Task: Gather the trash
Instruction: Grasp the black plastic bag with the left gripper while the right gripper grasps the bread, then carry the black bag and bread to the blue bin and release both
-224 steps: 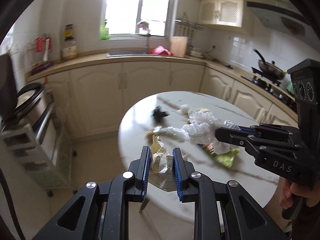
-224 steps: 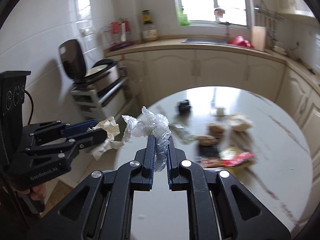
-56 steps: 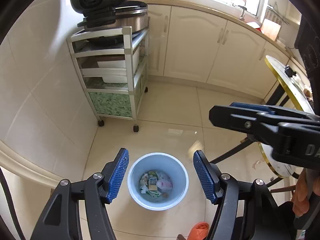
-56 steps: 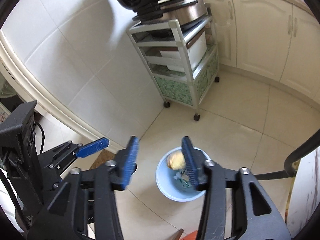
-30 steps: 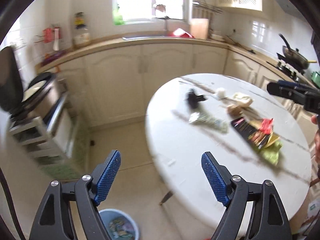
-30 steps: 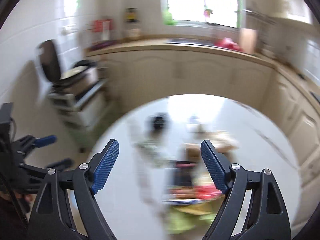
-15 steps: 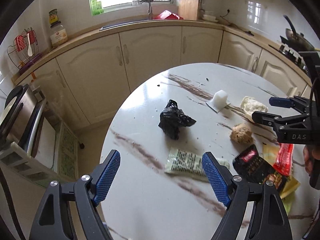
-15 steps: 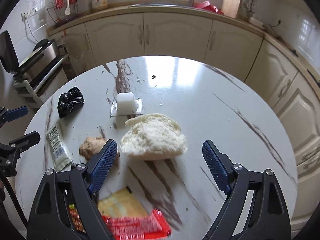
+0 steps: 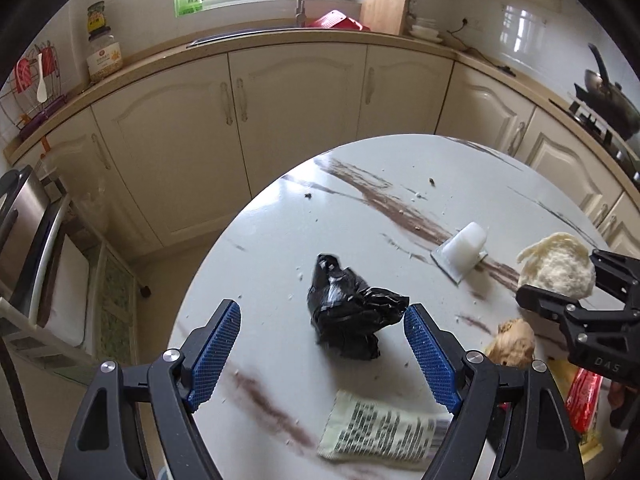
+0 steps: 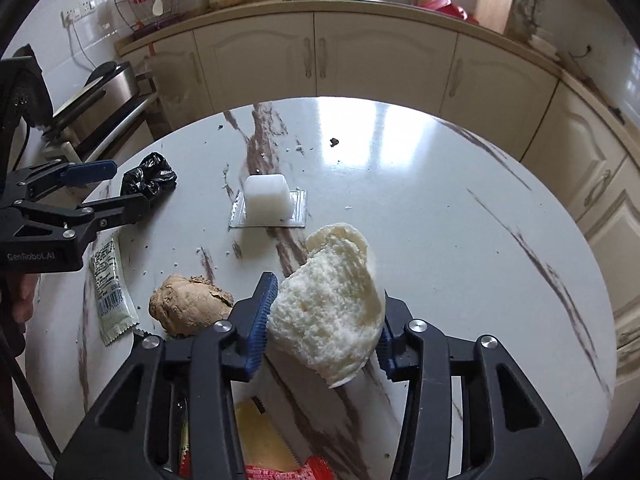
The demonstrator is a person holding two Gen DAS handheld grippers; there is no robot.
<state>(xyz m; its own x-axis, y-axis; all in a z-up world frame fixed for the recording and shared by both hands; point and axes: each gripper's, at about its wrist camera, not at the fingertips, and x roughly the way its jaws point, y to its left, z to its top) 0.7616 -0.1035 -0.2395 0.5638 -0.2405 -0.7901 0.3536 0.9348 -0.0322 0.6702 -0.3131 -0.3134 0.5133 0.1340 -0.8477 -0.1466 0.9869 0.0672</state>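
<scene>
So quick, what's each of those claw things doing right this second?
Left gripper: open, empty, jaws on either side of the black bag without touching it.
Right gripper: closing on the white bun, pads already against it.

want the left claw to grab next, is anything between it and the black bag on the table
Nothing visible is in the way. The left claw is open with the black bag straight ahead between its fingers, on bare table. The printed wrapper lies nearer the camera, below the bag, not between the pads and the bag.
</scene>
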